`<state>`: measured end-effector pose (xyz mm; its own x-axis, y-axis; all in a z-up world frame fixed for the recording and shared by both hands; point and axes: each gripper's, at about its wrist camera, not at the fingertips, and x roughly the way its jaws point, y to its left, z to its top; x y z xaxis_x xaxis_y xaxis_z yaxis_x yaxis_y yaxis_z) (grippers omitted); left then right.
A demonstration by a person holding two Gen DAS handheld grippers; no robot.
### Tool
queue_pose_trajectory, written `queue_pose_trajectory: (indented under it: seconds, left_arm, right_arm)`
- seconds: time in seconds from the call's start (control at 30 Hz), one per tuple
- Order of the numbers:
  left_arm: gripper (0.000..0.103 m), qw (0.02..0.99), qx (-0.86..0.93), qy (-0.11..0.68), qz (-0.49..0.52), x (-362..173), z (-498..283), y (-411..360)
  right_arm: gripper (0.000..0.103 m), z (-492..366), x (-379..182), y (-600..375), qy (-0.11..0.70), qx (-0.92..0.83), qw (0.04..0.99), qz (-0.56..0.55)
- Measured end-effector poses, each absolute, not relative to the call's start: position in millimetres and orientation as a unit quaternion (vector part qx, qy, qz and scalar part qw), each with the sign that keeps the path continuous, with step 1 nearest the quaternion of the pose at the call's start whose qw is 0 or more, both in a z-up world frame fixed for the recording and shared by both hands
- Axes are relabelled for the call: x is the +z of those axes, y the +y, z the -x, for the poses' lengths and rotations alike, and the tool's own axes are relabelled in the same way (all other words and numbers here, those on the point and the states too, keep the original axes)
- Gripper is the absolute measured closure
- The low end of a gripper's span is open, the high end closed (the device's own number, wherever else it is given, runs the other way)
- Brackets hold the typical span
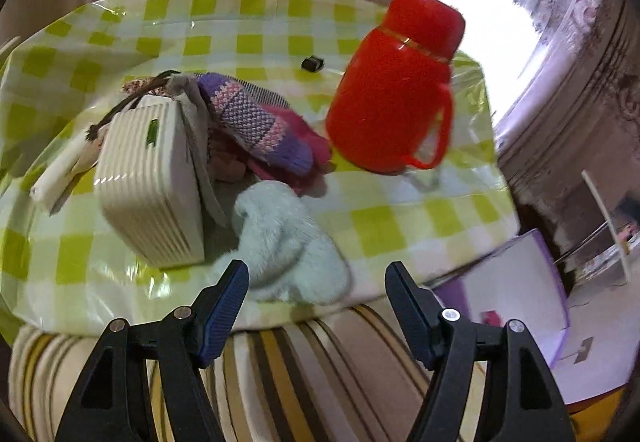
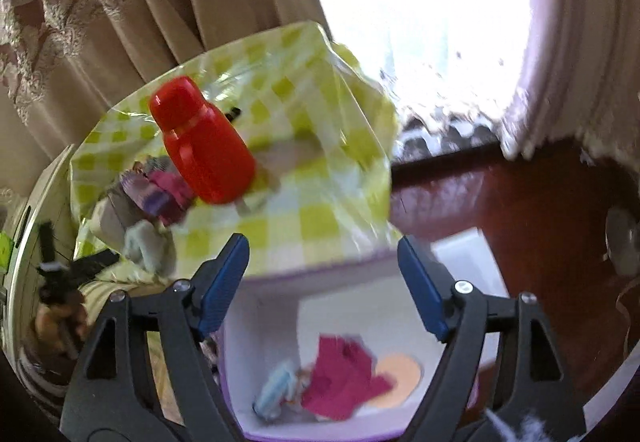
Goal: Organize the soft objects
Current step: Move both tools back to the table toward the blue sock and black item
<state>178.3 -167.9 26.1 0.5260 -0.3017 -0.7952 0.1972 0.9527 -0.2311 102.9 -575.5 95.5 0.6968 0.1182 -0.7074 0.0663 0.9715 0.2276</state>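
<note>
My left gripper [image 1: 316, 284] gapes empty just before the pale sock [image 1: 288, 242]. My right gripper [image 2: 323, 260] gapes empty above the bin [image 2: 264, 326], well right of that sock.

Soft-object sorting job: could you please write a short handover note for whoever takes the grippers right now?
Left gripper: open, empty, pointing at the pale blue fluffy item at the near table edge.
Right gripper: open, empty, over the white bin beside the table.
Done: a magenta cloth and a light blue item lie in the bin.
Left on the green checked tablecloth: the pale blue fluffy item, a purple knitted piece on pink fabric, beside a ribbed cream box.
The red flask is not soft; probably leave it.
</note>
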Motion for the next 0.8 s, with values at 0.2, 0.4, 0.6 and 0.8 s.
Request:
queue_pose_trajectory:
  seconds: [0.2, 0.4, 0.6, 0.8]
  left_arm:
    - [0.032, 0.863, -0.118, 0.491, 0.001, 6.3, -207.6, -176.8]
    - [0.050, 0.852, -0.114, 0.510, -0.038, -12.8, -226.8, -185.6]
    - [0.085, 0.840, -0.138, 0.523, -0.047, -25.1, -239.2, -189.9]
    - [0.091, 0.843, -0.173, 0.508, -0.036, -20.3, -240.7, -192.8]
  right_arm:
    - [0.017, -179.3, 156.6, -545.4, 0.412, 0.059, 0.907, -0.058]
    - [0.017, -262.4, 190.3, -502.9, 0.460, 0.091, 0.883, 0.033]
    - [0.017, -345.2, 208.6, -459.6, 0.483, 0.131, 0.864, 0.047]
    - [0.017, -441.8, 206.1, -402.0, 0.523, 0.150, 0.836, 0.065]
